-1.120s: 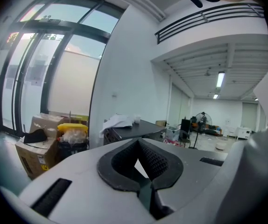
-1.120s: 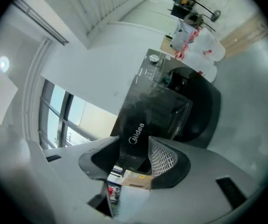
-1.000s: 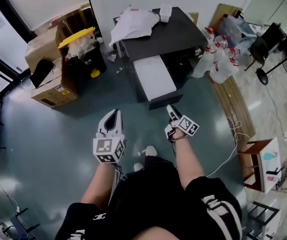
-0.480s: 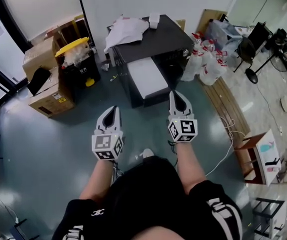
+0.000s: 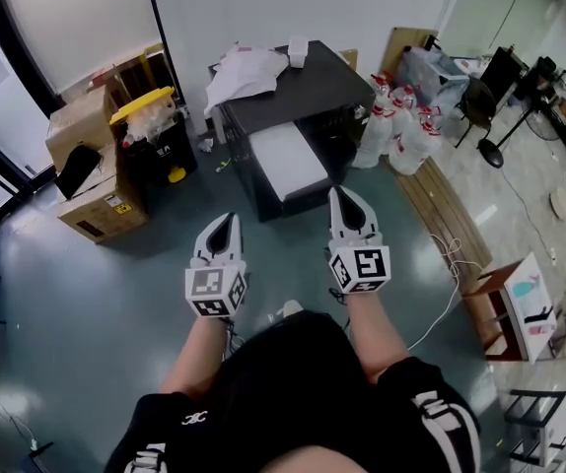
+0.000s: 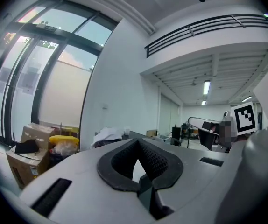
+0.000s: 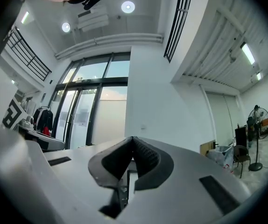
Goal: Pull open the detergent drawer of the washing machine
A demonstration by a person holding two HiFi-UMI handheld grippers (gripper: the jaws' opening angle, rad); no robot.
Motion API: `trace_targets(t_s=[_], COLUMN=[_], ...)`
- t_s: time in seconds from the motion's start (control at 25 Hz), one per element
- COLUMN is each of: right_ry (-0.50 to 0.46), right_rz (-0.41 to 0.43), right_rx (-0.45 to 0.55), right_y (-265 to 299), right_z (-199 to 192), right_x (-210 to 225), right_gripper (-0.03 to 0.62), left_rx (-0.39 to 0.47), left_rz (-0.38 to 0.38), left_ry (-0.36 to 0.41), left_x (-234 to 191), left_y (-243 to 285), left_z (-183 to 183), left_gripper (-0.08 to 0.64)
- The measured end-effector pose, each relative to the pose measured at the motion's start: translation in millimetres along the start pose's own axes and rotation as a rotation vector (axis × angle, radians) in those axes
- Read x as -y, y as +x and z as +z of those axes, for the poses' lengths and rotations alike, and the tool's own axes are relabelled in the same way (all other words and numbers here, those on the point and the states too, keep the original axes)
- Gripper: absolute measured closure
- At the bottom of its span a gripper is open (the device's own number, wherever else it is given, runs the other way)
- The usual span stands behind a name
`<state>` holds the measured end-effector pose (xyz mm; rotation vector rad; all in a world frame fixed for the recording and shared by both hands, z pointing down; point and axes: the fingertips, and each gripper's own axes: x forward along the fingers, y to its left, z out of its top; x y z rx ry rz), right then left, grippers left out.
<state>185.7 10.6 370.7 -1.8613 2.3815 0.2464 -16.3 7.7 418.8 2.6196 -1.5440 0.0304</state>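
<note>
The dark washing machine [image 5: 308, 92] stands against the wall ahead of me, with a white flat part [image 5: 288, 161] sticking out from its front towards me. My left gripper [image 5: 223, 227] [image 6: 137, 141] is held level in front of my body, shut and empty, short of the machine. My right gripper [image 5: 347, 200] [image 7: 133, 139] is beside it, also shut with nothing between its jaws, its tip near the white part's front edge in the head view. Neither gripper touches the machine. In both gripper views I see only the room beyond the closed jaw tips.
White cloth [image 5: 244, 67] lies on the machine's top. Cardboard boxes [image 5: 91, 180] and a yellow-lidded bin [image 5: 150, 116] stand to its left. Bagged bottles [image 5: 401, 126] sit to its right, with a white cable [image 5: 451, 264] and a small stool [image 5: 515, 308] on the floor.
My right gripper has risen from low near the machine's front and rolled, so its marker cube now faces up. The left gripper lifted slightly.
</note>
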Motion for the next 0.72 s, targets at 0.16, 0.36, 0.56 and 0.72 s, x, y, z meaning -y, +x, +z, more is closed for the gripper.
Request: trace_targets(t_s=[0.16, 0.36, 0.56, 0.72], right_ry=[-0.005, 0.002, -0.007, -0.033], right_rz=[-0.014, -0.003, 0.008, 0.013], right_rx=[0.008, 0.009, 0.010, 0.019], right_y=[-1, -4, -8, -11], right_z=[4, 4, 5, 8], right_x=[-4, -10, -15, -21], right_gripper=[0.591, 0.591, 0.591, 0.591], left_rx=[0.007, 0.000, -0.002, 0.000], left_rz=[0.005, 0.003, 0.004, 0.006], left_ry=[0.002, 0.004, 0.005, 0.005], left_x=[-2, 1, 5, 7], left_y=[-5, -10, -13, -17], left_z=[2, -1, -2, -1], left_gripper=[0.557, 0.557, 0.557, 0.557])
